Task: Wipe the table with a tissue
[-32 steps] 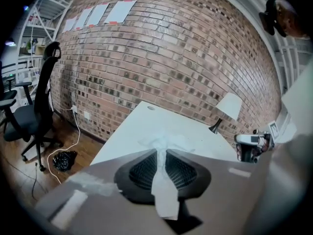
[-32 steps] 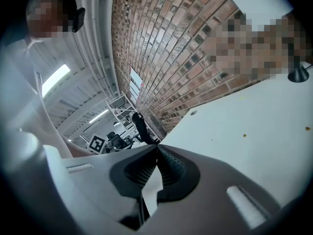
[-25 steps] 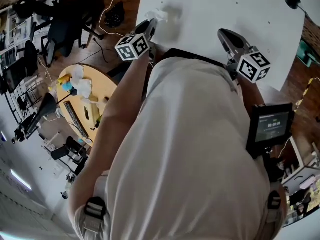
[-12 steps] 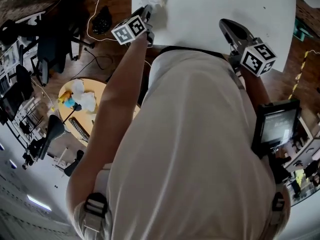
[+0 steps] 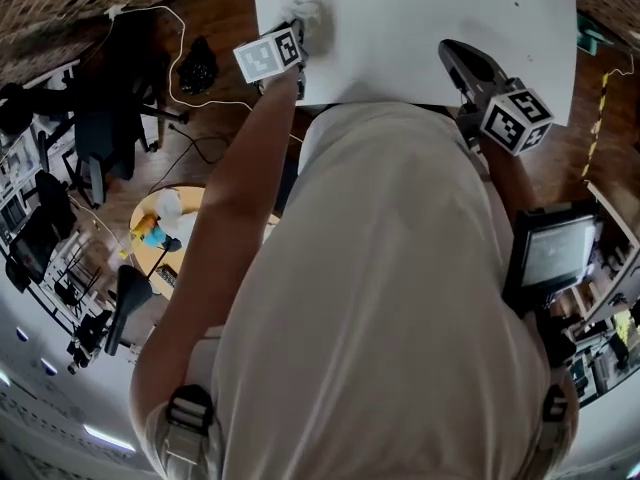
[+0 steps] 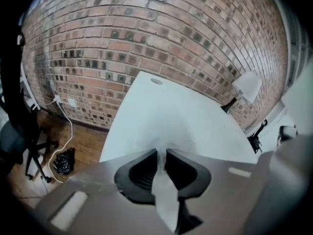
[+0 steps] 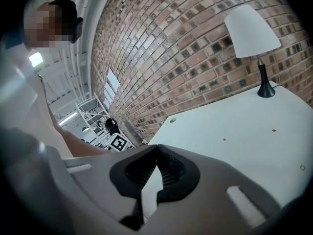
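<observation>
Left gripper [image 5: 297, 30] pinched the tissue [image 5: 311, 11] by the table's [image 5: 430, 18] left edge, bare top stretching rightward toward the right gripper [image 5: 450, 52], shut and empty.

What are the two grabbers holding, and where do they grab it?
The left gripper pinches a crumpled tissue by its near end; the rest pokes out onto the table. The right gripper holds nothing, its jaws closed.

Pale short-sleeved shirt [image 5: 390, 288], dark buckled straps [image 5: 190, 416] at both shoulders.
</observation>
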A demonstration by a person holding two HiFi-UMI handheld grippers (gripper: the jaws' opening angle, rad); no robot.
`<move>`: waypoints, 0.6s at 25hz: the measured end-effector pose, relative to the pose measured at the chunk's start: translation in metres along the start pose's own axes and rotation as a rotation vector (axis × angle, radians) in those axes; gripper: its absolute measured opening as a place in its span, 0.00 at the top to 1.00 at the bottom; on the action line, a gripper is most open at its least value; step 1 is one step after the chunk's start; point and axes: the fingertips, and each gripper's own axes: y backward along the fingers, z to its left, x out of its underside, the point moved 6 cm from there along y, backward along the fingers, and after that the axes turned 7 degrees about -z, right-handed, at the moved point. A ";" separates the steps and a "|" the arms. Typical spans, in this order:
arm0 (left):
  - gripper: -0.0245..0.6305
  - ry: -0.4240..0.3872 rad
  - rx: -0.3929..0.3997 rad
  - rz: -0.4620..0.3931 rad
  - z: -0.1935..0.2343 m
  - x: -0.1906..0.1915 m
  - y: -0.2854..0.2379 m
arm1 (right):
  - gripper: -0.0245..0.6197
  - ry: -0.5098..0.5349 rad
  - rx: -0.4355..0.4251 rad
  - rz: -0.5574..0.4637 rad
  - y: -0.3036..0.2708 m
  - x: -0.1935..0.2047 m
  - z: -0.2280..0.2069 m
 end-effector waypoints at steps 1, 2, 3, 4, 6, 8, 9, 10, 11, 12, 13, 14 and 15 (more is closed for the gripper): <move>0.88 -0.039 0.001 0.018 -0.002 -0.001 -0.002 | 0.95 0.000 0.011 -0.006 0.001 0.002 0.001; 0.88 -0.077 0.005 0.034 -0.003 -0.002 -0.004 | 0.95 -0.002 0.024 -0.012 0.001 0.005 0.002; 0.88 -0.111 0.011 0.047 -0.003 -0.002 -0.006 | 0.95 -0.004 0.038 -0.018 0.001 0.009 0.003; 0.88 -0.141 0.017 0.057 -0.003 -0.003 -0.009 | 0.95 -0.007 0.052 -0.022 0.002 0.013 0.005; 0.88 -0.189 0.027 0.070 -0.004 -0.005 -0.014 | 0.95 -0.015 0.072 -0.026 0.001 0.018 0.007; 0.88 -0.230 0.036 0.079 -0.009 -0.008 -0.019 | 0.95 -0.023 0.087 -0.035 0.003 0.020 0.009; 0.88 -0.250 0.045 0.084 -0.014 -0.010 -0.023 | 0.95 -0.025 0.095 -0.041 0.004 0.020 0.009; 0.88 -0.271 0.058 0.091 -0.019 -0.012 -0.026 | 0.95 -0.025 0.103 -0.047 0.006 0.020 0.009; 0.88 -0.294 0.073 0.100 -0.025 -0.014 -0.030 | 0.95 -0.024 0.110 -0.053 0.008 0.019 0.010; 0.88 -0.319 0.088 0.112 -0.030 -0.015 -0.032 | 0.95 -0.022 0.116 -0.058 0.011 0.019 0.012; 0.88 -0.341 0.103 0.124 -0.034 -0.016 -0.034 | 0.95 -0.021 0.122 -0.062 0.013 0.020 0.014; 0.88 -0.358 0.117 0.135 -0.038 -0.017 -0.035 | 0.95 -0.020 0.127 -0.064 0.015 0.021 0.016; 0.88 -0.370 0.131 0.146 -0.041 -0.017 -0.036 | 0.95 -0.020 0.131 -0.066 0.017 0.022 0.018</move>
